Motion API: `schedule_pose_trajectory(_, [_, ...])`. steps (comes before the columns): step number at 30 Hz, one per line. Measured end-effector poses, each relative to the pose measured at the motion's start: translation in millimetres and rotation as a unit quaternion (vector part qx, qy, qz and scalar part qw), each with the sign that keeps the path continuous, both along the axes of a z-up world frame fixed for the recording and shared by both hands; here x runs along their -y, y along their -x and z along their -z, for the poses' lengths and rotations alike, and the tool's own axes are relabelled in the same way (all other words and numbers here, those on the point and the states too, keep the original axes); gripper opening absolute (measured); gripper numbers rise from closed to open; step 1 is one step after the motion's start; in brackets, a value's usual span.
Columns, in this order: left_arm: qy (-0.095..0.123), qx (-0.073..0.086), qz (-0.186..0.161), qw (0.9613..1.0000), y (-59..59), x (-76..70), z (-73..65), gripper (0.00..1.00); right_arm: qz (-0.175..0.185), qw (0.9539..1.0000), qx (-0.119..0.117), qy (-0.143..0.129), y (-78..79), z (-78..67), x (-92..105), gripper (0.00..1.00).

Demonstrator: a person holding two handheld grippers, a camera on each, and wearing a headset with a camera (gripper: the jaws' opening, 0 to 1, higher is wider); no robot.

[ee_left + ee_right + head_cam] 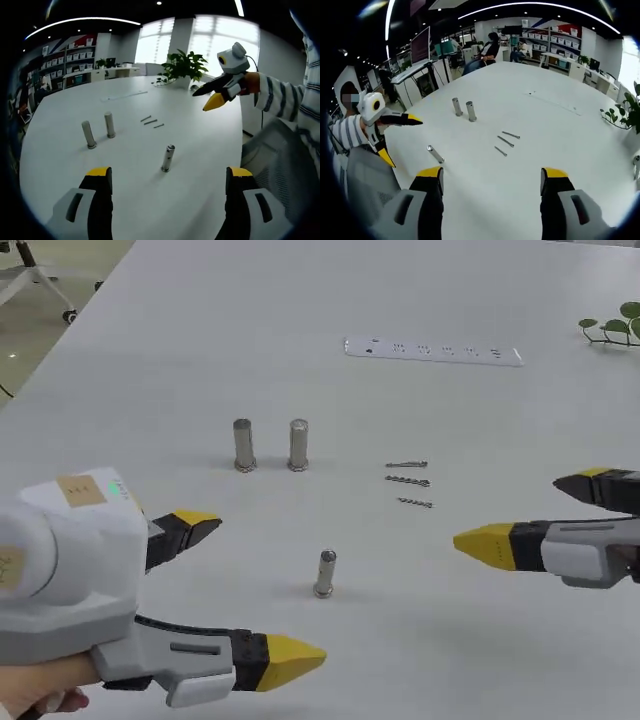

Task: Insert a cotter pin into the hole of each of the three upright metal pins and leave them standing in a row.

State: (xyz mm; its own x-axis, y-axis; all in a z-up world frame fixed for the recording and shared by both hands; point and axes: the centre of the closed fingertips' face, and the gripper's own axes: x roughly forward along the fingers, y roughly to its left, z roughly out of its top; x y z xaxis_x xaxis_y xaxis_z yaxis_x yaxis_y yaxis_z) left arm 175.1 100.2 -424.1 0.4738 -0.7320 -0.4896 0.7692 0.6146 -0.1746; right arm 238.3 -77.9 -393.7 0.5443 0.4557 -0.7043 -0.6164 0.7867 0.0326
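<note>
My head view looks forward and down on the tabletop [480, 640] from close above, with the pins [298, 445] at frame centre. My left gripper view looks low across the tabletop between my parted jaws, with the window [220, 37] at top and the right gripper [200, 100] at upper right. My right gripper view looks low the opposite way, with the left gripper [405, 142] at left. All three share the pins and cotter pins [407, 480].

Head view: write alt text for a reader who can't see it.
Three metal pins stand on a white table, two side by side and one nearer, with three cotter pins lying to their right. The left gripper at lower left and the right gripper at the right edge are open and empty.
</note>
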Motion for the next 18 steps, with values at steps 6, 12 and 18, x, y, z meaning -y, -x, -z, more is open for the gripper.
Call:
schedule_pose_trajectory(6, [0.047,-0.016,-0.027,0.9984,4.1,4.6,-11.5,0.91,-0.051,0.9985,-0.003,0.018,-17.2,-1.7,-5.6,0.72])
schedule_pose_trajectory(12, [0.047,-0.012,-0.038,0.9981,5.3,4.3,-16.0,0.90,-0.089,0.9956,-0.002,0.030,-27.9,-1.5,-13.4,0.66])
schedule_pose_trajectory(18, [0.038,-0.018,-0.035,0.9985,13.0,6.8,-14.6,0.90,-0.125,0.9913,-0.015,0.039,-35.3,8.1,-21.4,0.56])
